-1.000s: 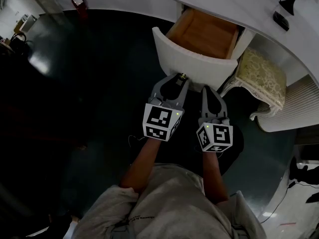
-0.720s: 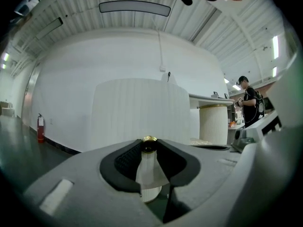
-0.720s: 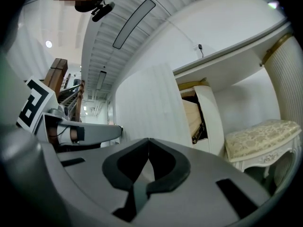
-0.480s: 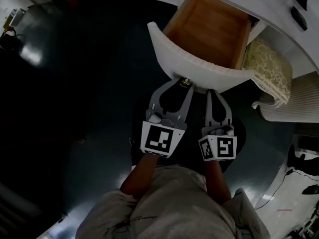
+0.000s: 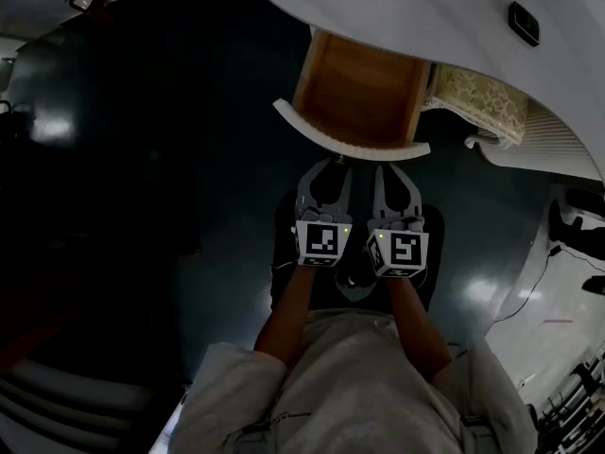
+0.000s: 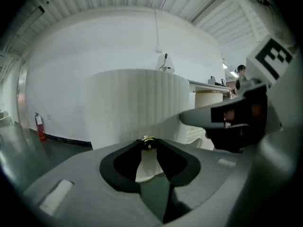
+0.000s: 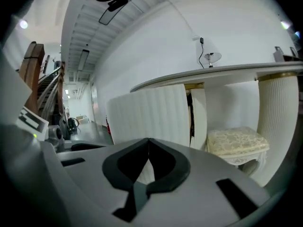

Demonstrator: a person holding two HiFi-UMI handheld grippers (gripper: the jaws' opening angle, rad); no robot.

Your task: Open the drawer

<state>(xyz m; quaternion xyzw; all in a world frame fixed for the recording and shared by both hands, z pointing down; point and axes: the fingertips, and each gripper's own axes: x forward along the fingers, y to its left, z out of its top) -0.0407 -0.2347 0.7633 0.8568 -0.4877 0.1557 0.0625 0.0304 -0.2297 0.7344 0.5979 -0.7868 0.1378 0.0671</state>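
The white drawer (image 5: 352, 143) stands pulled out from the white desk (image 5: 416, 12), and its wooden inside (image 5: 364, 88) shows bare. My left gripper (image 5: 335, 163) is at the middle of the ribbed drawer front (image 6: 137, 103), shut on the small brass knob (image 6: 148, 141), which sits between its fingertips in the left gripper view. My right gripper (image 5: 389, 166) hangs close beside it on the right, just short of the drawer front (image 7: 151, 115). Its tips (image 7: 148, 140) meet with nothing between them.
A cream upholstered stool (image 5: 477, 100) stands right of the drawer under the desk, also in the right gripper view (image 7: 236, 143). A ribbed white column (image 5: 558, 149) lies further right. The floor (image 5: 170, 159) is dark and glossy. A red fire extinguisher (image 6: 39, 126) stands by the far wall.
The head view has swung, so the drawer now sits higher in it. The right gripper has risen and lies level beside the left one. The left gripper stays on the knob.
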